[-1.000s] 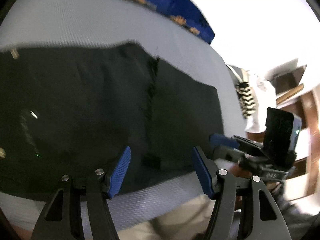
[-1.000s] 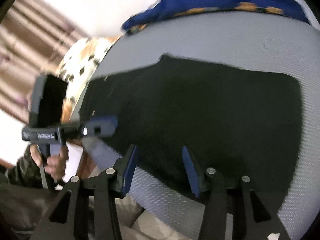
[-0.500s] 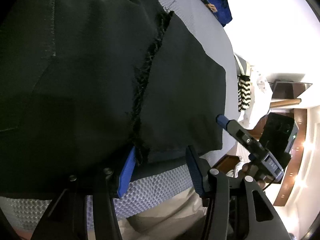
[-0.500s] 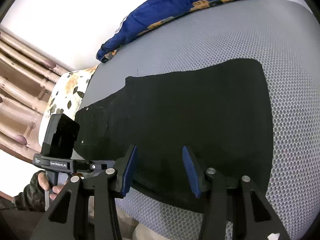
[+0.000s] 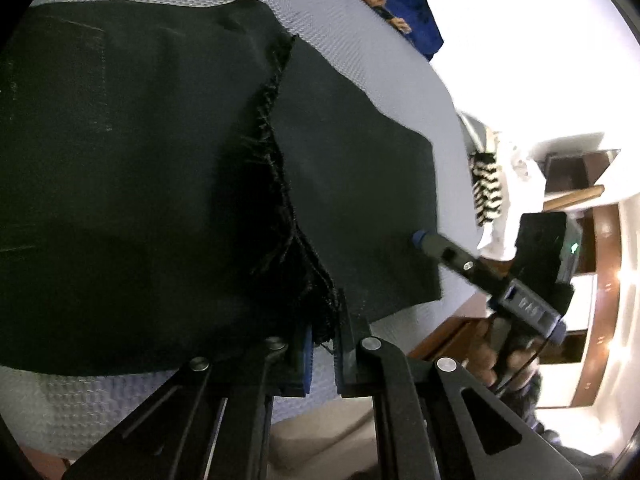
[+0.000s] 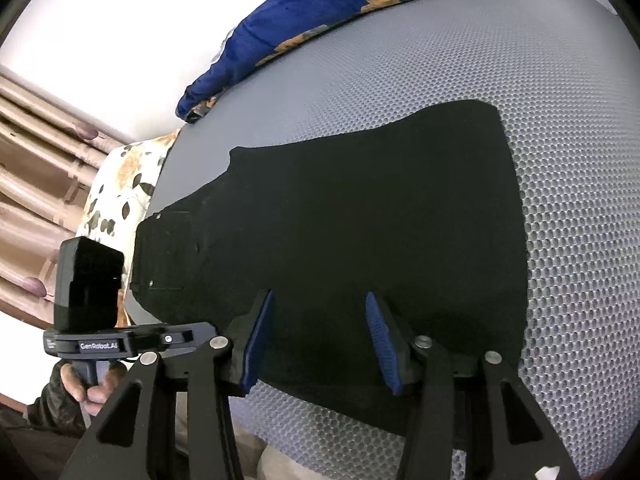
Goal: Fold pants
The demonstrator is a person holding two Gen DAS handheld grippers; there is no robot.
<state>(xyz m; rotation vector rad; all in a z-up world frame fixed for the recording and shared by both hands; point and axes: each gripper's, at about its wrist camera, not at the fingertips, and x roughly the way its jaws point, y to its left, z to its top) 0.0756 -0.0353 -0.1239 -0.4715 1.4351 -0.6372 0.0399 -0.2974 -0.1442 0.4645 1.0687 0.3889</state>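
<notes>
Black pants [image 5: 140, 180] lie spread flat on a grey mesh mattress [image 5: 360, 32]. A frayed seam [image 5: 276, 160] runs down them to the near hem. My left gripper [image 5: 322, 332] is shut on that seam at the hem, with fabric bunched between its blue pads. In the right wrist view the pants [image 6: 360, 220] fill the middle. My right gripper [image 6: 318, 340] hovers over their near edge; its jaws are opening, and the cloth lies below them, not pinched. The right gripper [image 5: 418, 237] also shows in the left wrist view, tip down on the pants' right part.
A blue patterned cushion [image 6: 340, 40] lies along the mattress's far edge, with a floral pillow [image 6: 120, 184] at the left. The left gripper's camera block [image 6: 88, 280] and a hand [image 6: 80, 388] are at lower left. Striped cloth [image 5: 486, 188] and wooden furniture [image 5: 600, 260] stand right.
My left gripper's jaws have closed from wide open onto the pants' frayed seam at the near hem. Both grippers have come down closer to the pants, and the right jaws are slightly wider.
</notes>
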